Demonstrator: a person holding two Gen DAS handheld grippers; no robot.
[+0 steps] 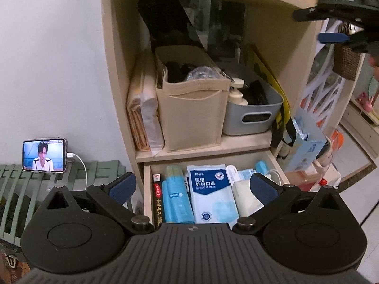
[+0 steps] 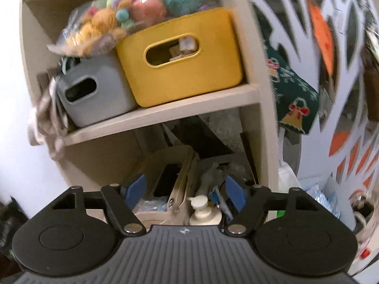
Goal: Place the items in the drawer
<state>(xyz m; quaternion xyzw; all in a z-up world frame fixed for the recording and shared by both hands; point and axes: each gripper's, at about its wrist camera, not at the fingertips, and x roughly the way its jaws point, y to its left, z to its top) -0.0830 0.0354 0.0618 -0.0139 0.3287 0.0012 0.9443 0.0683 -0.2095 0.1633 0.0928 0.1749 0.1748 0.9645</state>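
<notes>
**A:** ok standing right by the shelf unit rn. The drawer (image 1: 151,189) is hanging open at the bottom and it's already stuffed: mask pack (image 1: 209,189) lying flat in the middle, blue packet (image 1: 176,198) just left of it, a dark book (image 1: 158,198) jammed against the left wall, white pouch (image 1: 246,196) on the right. Looks to me like we're sitting btwn drop-offs, not mid-placement.

**B:** what are the tongs doing? holding anything?

**A:** nope, both empty afaict. Left gripper (image 1: 193,185) is hovering over the drawer w/ its blue pads spread wide, nothing btwn them. Right gripper (image 2: 183,190) is parted too, a bit narrower, nothing pinched; it's pointing up at the shelves, w/ the beige felt bin (image 2: 165,177) and a pump bottle (image 2: 203,209) just below its pads and the yellow bin (image 2: 184,75) on the shelf above.

**B:** so what's next, grab more stuff?

**A:** my guess yeah. Right one is prob hunting for the next item; can't tell which tho, that view's blurry. Whatever it's going for, it needs to line the pads up either side, close, then carry it down. Drawer's crowded, so it'll be needing a gap, maybe toward the back right near the little blue tube (image 1: 260,165). Left one prob needs to be clearing out of the way.
</notes>
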